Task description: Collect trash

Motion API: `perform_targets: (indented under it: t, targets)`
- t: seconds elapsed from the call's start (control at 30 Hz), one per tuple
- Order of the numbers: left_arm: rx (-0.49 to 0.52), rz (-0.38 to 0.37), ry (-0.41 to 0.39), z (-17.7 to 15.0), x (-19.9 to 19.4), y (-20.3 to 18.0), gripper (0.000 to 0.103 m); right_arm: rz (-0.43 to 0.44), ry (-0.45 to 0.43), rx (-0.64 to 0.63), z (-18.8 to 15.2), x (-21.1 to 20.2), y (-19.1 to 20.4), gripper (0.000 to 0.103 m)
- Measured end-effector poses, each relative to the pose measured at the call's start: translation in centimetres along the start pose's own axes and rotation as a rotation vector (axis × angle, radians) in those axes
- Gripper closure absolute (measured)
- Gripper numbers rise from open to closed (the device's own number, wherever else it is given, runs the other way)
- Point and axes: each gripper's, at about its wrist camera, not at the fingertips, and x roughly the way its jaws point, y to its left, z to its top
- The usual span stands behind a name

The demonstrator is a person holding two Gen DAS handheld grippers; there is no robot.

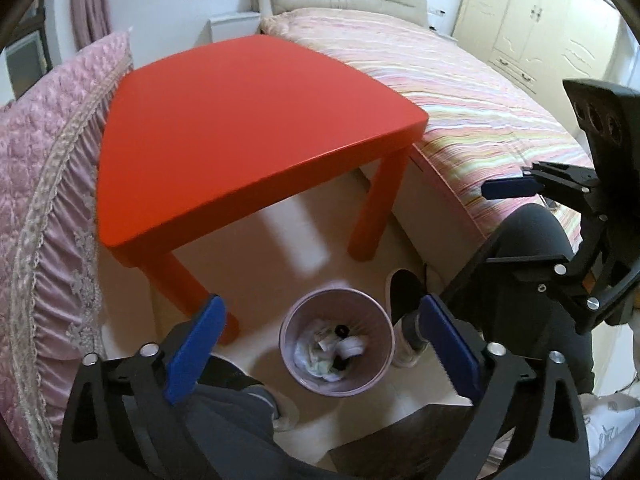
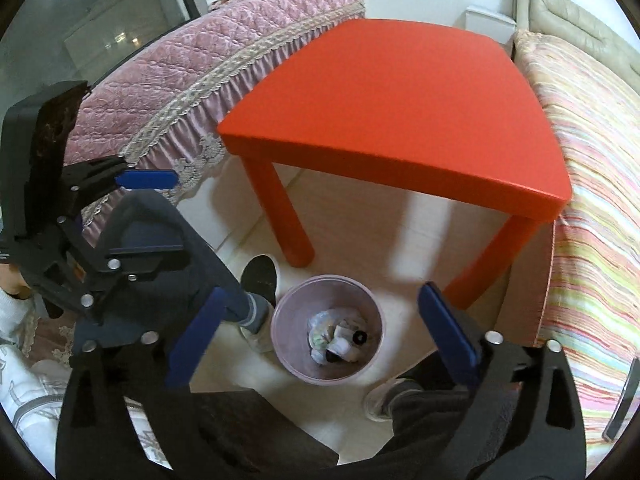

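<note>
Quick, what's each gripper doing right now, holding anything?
Left gripper: open, holding nothing, above the trash bin.
Right gripper: open, holding nothing, above the same bin.

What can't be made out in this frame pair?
- Trash in the bin: crumpled white pieces and a dark round item, too small to identify in either wrist view.
- Bin's lower contents: hidden under the top layer.
- Table's far legs: hidden by its top in both views.
- Person: only legs and shoes show, cut off by the grippers and frame edge.
</note>
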Motion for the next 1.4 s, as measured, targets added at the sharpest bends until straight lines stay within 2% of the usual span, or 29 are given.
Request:
perform_targets:
  t: [0.53,0.77,1.0,1.4]
  targets:
    - [-0.039,0.010,-0.017,0.0,-0.6,0.6,0.008,-0.024,-0.002,0.035,0.4,0.0,-0.3,0.003]
    - [-0.057,0.022,-0.039,0.9,-1.3,1.4,0.008,-0.046,-0.027,0.042,1.7,-0.7,-0.4,0.003]
    - [-0.073,0.082,-0.083,3.3,-2.4,2.8,0.008,-0.085,-0.103,0.049,5.3,-2.5,-1.4,0.003]
    - [-0.096,0.127,-0.214,9.1,-4.8,5.4,0.008,-0.155,-0.240,0.047,12.7,-5.7,-2.5,0.003]
